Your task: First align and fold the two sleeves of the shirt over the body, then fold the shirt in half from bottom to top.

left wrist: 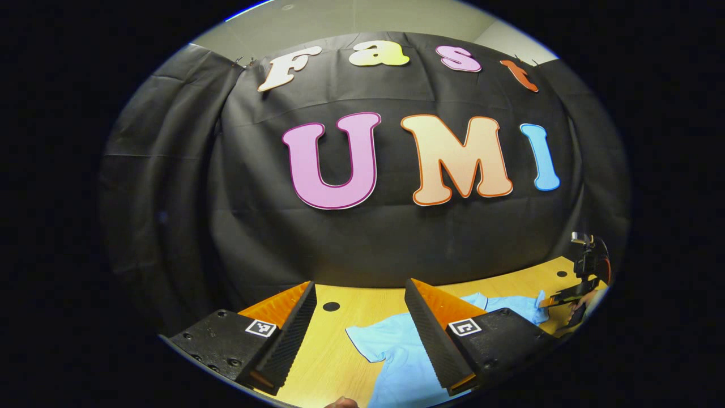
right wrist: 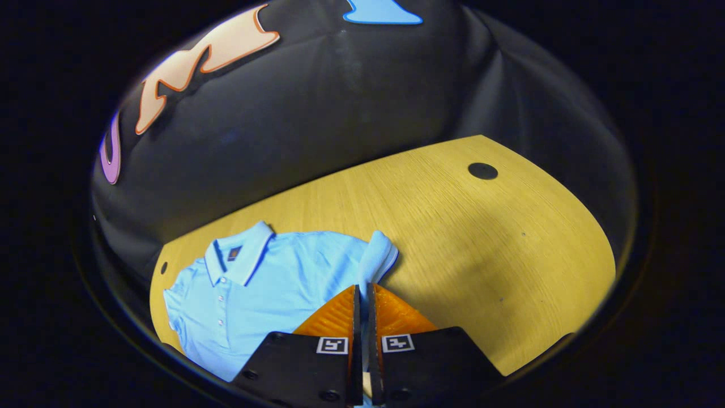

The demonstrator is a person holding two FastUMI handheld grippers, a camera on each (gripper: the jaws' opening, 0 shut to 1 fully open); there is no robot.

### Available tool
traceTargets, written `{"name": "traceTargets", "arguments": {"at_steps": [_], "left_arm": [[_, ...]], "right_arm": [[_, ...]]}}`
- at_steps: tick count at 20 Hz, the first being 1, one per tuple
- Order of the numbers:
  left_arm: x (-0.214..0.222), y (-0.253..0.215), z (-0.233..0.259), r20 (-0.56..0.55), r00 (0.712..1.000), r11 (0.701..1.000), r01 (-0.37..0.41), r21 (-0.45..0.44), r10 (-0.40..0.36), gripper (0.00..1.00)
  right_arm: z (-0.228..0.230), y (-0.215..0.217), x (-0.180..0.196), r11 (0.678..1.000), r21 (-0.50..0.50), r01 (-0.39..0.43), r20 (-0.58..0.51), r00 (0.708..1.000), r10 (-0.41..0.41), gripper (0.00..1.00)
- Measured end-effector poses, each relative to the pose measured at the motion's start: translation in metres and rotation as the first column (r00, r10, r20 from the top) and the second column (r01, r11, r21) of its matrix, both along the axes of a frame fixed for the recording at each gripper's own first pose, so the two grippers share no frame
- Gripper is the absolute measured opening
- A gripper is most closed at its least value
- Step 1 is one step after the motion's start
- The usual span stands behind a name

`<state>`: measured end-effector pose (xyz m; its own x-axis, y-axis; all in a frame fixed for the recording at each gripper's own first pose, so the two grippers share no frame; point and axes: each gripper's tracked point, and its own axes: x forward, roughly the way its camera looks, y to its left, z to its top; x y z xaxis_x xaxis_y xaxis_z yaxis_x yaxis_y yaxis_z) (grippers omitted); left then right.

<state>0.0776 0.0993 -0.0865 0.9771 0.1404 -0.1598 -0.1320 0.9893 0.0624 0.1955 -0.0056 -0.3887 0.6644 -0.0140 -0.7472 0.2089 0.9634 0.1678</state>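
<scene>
1. Shirt (right wrist: 266, 283), light blue polo, lies collar-up on the wooden table (right wrist: 453, 226), at 9 o'clock of the right gripper view.
2. Right gripper (right wrist: 362, 294): fingers pressed together on the raised sleeve (right wrist: 378, 258), low over the table.
3. Left gripper (left wrist: 362, 300): fingers wide apart, holding nothing, aimed level over the shirt's other sleeve (left wrist: 368, 343).

left gripper (left wrist: 360, 309): ribbed wedge fingers, black screwed mounts, square coded tags
right gripper (right wrist: 362, 309): matching mounts, two square tags
</scene>
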Motion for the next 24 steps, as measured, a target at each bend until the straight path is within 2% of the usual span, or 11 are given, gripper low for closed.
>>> {"name": "traceTargets", "arguments": {"at_steps": [8, 11, 12, 14, 15, 16, 19, 20, 23, 24], "left_arm": [[-0.002, 0.009, -0.011, -0.029, 0.999, 1.000, -0.019, -0.023, 0.018, 0.94], [-0.003, 0.017, -0.018, -0.040, 0.999, 0.999, -0.033, -0.032, 0.032, 0.94], [-0.002, 0.019, -0.021, -0.046, 0.998, 0.999, -0.038, -0.038, 0.037, 0.94], [0.001, 0.024, -0.032, -0.067, 0.997, 0.998, -0.049, -0.046, 0.046, 0.94], [0.003, 0.026, -0.036, -0.074, 0.996, 0.998, -0.050, -0.045, 0.047, 0.94], [0.006, 0.027, -0.040, -0.079, 0.996, 0.998, -0.051, -0.037, 0.048, 0.94], [0.021, 0.027, -0.057, -0.091, 0.995, 0.999, -0.042, -0.033, 0.039, 0.94], [0.026, 0.025, -0.064, -0.096, 0.995, 0.998, -0.039, -0.046, 0.035, 0.94], [0.043, 0.015, -0.091, -0.121, 0.992, 0.995, -0.035, -0.097, 0.023, 0.94], [0.048, 0.015, -0.100, -0.133, 0.991, 0.994, -0.038, -0.106, 0.024, 0.94]], "right_arm": [[0.002, 0.090, -0.002, 0.986, 0.132, -0.105, 0.014, 0.995, 0.104, 0.07], [-0.004, 0.109, 0.001, 0.981, 0.162, -0.103, 0.001, 0.995, 0.104, 0.07], [-0.006, 0.112, 0.001, 0.981, 0.167, -0.101, 0.002, 0.995, 0.102, 0.11], [-0.009, 0.123, -0.003, 0.976, 0.195, -0.099, -0.012, 0.995, 0.104, 0.07], [-0.004, 0.126, -0.004, 0.971, 0.217, -0.101, -0.021, 0.994, 0.108, 0.16], [-0.002, 0.132, -0.006, 0.964, 0.242, -0.114, -0.016, 0.993, 0.121, 0.03], [0.014, 0.128, -0.005, 0.966, 0.204, -0.159, 0.038, 0.987, 0.154, 0.86], [0.024, 0.123, -0.010, 0.968, 0.183, -0.172, 0.052, 0.985, 0.166, 0.94], [0.052, 0.113, -0.019, 0.968, 0.141, -0.207, 0.107, 0.975, 0.193, 0.95], [0.057, 0.108, -0.025, 0.968, 0.121, -0.218, 0.118, 0.972, 0.204, 0.85]]}}
